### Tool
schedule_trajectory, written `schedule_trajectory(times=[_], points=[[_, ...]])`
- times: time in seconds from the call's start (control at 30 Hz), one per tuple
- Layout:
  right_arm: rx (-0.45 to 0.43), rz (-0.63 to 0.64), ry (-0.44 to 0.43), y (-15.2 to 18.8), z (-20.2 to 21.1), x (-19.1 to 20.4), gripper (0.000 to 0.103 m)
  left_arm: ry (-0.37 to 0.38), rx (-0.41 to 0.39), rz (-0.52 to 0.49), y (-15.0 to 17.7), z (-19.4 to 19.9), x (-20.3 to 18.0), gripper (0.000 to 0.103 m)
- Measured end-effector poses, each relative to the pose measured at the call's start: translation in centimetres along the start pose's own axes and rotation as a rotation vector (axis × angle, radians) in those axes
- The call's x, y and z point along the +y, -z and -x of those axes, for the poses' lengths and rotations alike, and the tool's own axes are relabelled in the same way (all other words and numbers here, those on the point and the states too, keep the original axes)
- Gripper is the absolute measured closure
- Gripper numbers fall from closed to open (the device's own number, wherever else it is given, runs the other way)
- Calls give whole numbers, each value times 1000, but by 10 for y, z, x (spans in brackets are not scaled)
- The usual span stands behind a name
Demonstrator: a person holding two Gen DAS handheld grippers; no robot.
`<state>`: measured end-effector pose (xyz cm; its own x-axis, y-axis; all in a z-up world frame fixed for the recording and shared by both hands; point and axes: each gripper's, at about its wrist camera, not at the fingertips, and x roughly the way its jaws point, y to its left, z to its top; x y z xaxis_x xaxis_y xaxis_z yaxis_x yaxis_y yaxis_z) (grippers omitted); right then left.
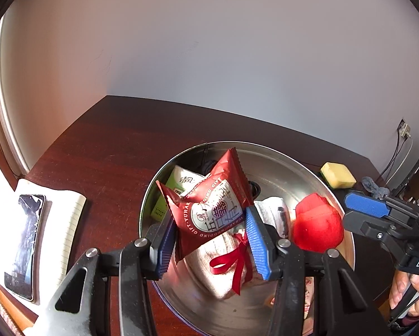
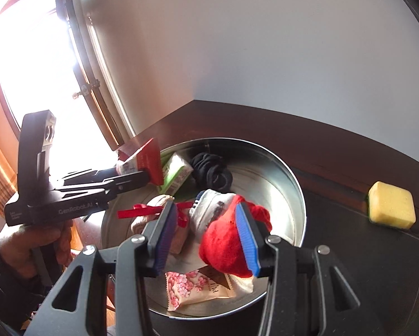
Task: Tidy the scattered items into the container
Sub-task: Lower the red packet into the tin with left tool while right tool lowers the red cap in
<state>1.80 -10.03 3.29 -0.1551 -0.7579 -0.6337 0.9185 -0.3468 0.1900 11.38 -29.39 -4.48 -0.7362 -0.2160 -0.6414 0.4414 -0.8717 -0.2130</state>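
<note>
My left gripper (image 1: 209, 238) is shut on a dark red snack packet (image 1: 209, 204) and holds it above the round metal tin (image 1: 287, 165). The right wrist view shows that packet (image 2: 150, 159) over the tin's (image 2: 282, 168) left rim. My right gripper (image 2: 206, 238) is open over the tin, and a red cloth item (image 2: 223, 240) lies between its pads, inside the tin. The tin also holds a beige pouch with a red ribbon (image 1: 226, 263), a white sock (image 2: 209, 207), a black sock (image 2: 212, 170), a green tissue pack (image 2: 176, 173) and a pink snack packet (image 2: 192, 288).
A yellow sponge (image 2: 391, 207) lies on the dark wooden table (image 1: 103, 154) right of the tin. A phone (image 1: 25, 243) rests on a notebook (image 1: 66, 218) at the table's left edge. A grey cloth scrap (image 1: 374, 187) lies near the sponge. A wall stands behind.
</note>
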Motion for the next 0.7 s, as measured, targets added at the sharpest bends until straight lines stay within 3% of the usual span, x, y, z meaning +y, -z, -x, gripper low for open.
schedule_trajectory(times=[0.37,0.63,0.7], points=[[-4,-25,-5,4,5,-7,58,-12,33,-12,4,-8,-6,45],[-42,-61,-1,10,25,-21,58,34,21,-41,-4,-6,-29,44],[-49,-74,3,12,30,-27,58,45,17,-53,-6,-7,-38,39]])
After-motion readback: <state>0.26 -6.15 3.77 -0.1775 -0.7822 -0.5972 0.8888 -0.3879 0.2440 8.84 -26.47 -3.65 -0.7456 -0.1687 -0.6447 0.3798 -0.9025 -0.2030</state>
